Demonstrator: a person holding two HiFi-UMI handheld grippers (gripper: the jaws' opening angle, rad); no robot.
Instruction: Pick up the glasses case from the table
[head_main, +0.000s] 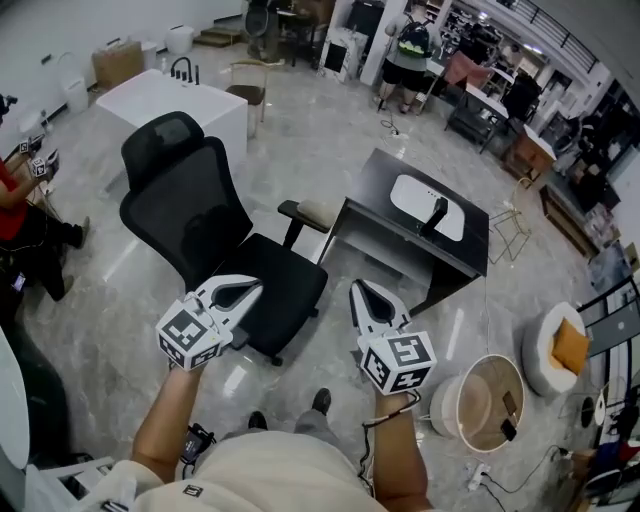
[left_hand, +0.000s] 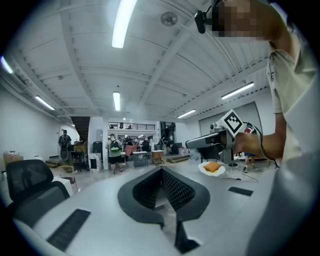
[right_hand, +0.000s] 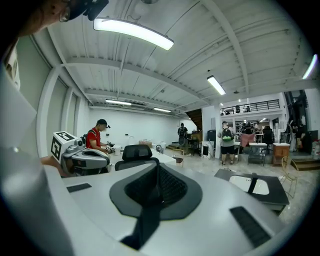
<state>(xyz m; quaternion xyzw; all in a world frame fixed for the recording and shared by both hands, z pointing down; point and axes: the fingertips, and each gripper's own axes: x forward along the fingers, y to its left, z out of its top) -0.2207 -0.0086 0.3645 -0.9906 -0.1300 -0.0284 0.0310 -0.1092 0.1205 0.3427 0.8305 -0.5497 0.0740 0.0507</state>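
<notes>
A dark table (head_main: 400, 235) stands on the floor ahead and to the right. On it lies a white oval thing (head_main: 415, 198) with a black elongated piece (head_main: 437, 214) across it; I cannot tell which of them is the glasses case. The same table (right_hand: 272, 199) shows low at the right of the right gripper view. My left gripper (head_main: 250, 287) hangs over the black chair's seat, jaws together and empty. My right gripper (head_main: 360, 290), also shut and empty, hovers over the floor short of the table. Each gripper view shows closed jaws: left gripper (left_hand: 161, 172), right gripper (right_hand: 156, 169).
A black mesh office chair (head_main: 200, 220) stands between me and the table's left end. A white counter (head_main: 170, 100) is behind it. A round wicker basket (head_main: 490, 400) and a white pouf with an orange cushion (head_main: 560, 350) sit at the right. A seated person in red (head_main: 10, 200) is at the left.
</notes>
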